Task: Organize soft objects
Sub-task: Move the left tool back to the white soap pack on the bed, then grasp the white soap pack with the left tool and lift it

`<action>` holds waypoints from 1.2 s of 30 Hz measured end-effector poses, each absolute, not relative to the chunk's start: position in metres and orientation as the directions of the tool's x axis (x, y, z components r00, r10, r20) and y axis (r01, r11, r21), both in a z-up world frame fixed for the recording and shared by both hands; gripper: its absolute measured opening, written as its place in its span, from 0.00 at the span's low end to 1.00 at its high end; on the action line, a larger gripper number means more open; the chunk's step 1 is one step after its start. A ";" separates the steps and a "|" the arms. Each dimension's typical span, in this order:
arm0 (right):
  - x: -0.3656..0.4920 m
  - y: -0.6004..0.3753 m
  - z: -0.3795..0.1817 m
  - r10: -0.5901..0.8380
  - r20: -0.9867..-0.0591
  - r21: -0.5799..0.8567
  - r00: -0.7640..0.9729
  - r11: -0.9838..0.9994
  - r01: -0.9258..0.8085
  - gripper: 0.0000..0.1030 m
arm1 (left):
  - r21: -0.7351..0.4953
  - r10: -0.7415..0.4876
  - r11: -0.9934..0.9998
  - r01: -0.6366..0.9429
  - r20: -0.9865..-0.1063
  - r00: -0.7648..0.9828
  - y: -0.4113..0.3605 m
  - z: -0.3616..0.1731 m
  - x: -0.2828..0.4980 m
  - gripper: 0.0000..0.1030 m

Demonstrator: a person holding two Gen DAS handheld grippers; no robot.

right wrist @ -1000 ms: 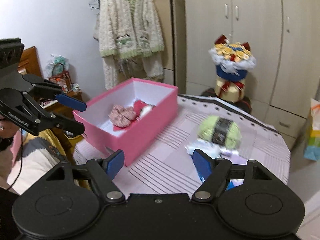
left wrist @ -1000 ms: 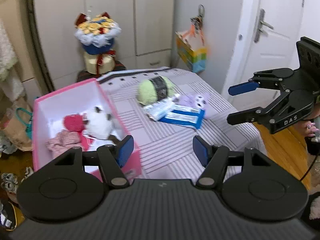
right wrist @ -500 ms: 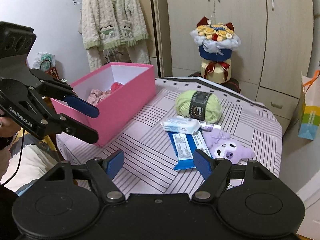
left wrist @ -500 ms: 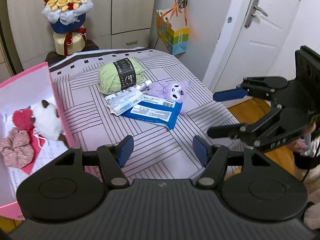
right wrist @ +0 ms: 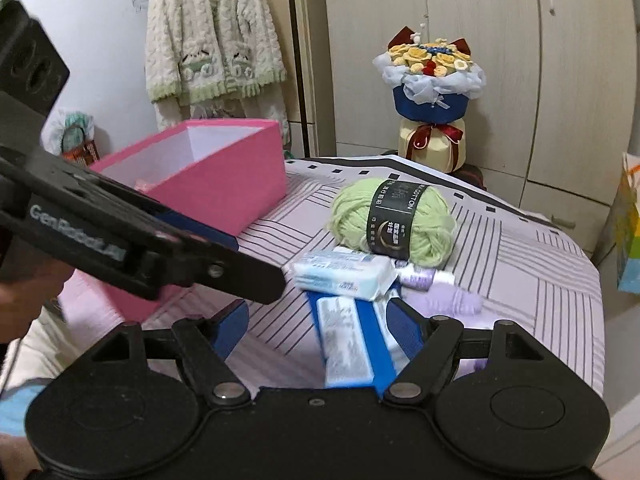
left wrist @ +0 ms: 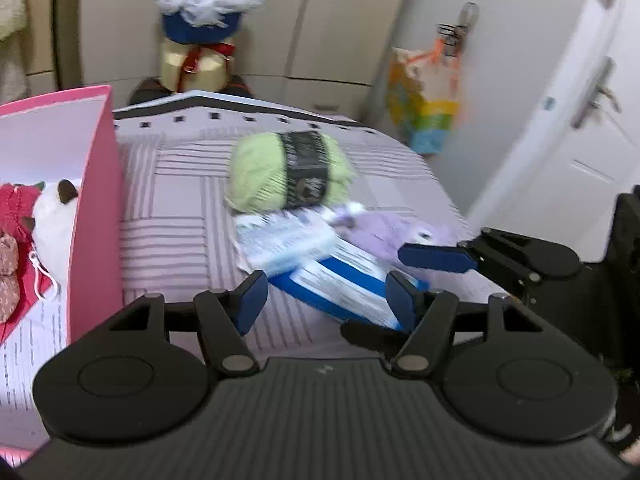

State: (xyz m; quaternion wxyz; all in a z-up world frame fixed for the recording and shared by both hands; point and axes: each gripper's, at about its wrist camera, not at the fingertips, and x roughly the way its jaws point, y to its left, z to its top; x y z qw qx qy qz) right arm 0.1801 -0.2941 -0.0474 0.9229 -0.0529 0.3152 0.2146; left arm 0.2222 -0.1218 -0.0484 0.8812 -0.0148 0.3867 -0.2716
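While both grippers hang low over the striped tablecloth [right wrist: 540, 280], neither holds anything. The left gripper [left wrist: 322, 300] has its jaws partly apart, with only cloth and the near corner of the blue packet [left wrist: 340, 288] showing in the gap; its pads touch nothing. The right gripper [right wrist: 316, 328] stands wider, jaws parted, the same blue packet [right wrist: 352, 344] lying on the table between its fingers, with no contact visible.

Right wrist view, clock positions taken from the blue packet:
- White tissue pack [right wrist: 344, 274] at 12 o'clock, overlapping the packet's far end.
- Green yarn ball [right wrist: 394, 218] with dark band, further out at 1 o'clock, just behind the tissue pack.
- Purple plush toy [right wrist: 444, 300] at 2 o'clock, beside the packet; blurred, detail not legible.
- Pink box [right wrist: 224, 184] at 10 o'clock, open-topped, on the table's left part, well apart from the cluster.
- Flower bouquet [right wrist: 430, 80] at 12 o'clock beyond the table's far edge, before the wardrobe [right wrist: 480, 40].
- Knitted cardigan [right wrist: 212, 40] hanging on the wall at 11 o'clock.

Left wrist view: the pink box [left wrist: 96, 200] sits at 9 o'clock of the yarn ball [left wrist: 288, 170]; inside it lie a white plush [left wrist: 56, 224], a red soft item [left wrist: 16, 204] and a pinkish fabric piece [left wrist: 8, 280]. The right gripper [left wrist: 416, 292] enters at 3 o'clock, one blue finger above the purple toy [left wrist: 384, 232]. A colourful bag [left wrist: 428, 104] hangs near the door [left wrist: 580, 140]. View is motion-blurred.
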 end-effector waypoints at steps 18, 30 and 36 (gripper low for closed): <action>0.249 -0.284 -0.080 0.349 -0.677 0.120 0.647 0.921 -0.372 0.84 | -0.351 -0.386 0.918 0.185 -0.687 0.615 -0.120 -0.110 0.290 0.58; 0.228 -0.260 -0.091 0.250 -0.624 0.001 0.740 0.948 -0.319 0.81 | -0.310 -0.404 0.914 0.262 -0.627 0.666 -0.130 -0.108 0.265 0.39; 0.201 -0.257 -0.079 0.216 -0.616 0.022 0.757 0.966 -0.257 0.81 | -0.302 -0.421 0.907 0.294 -0.629 0.653 -0.127 -0.096 0.245 0.39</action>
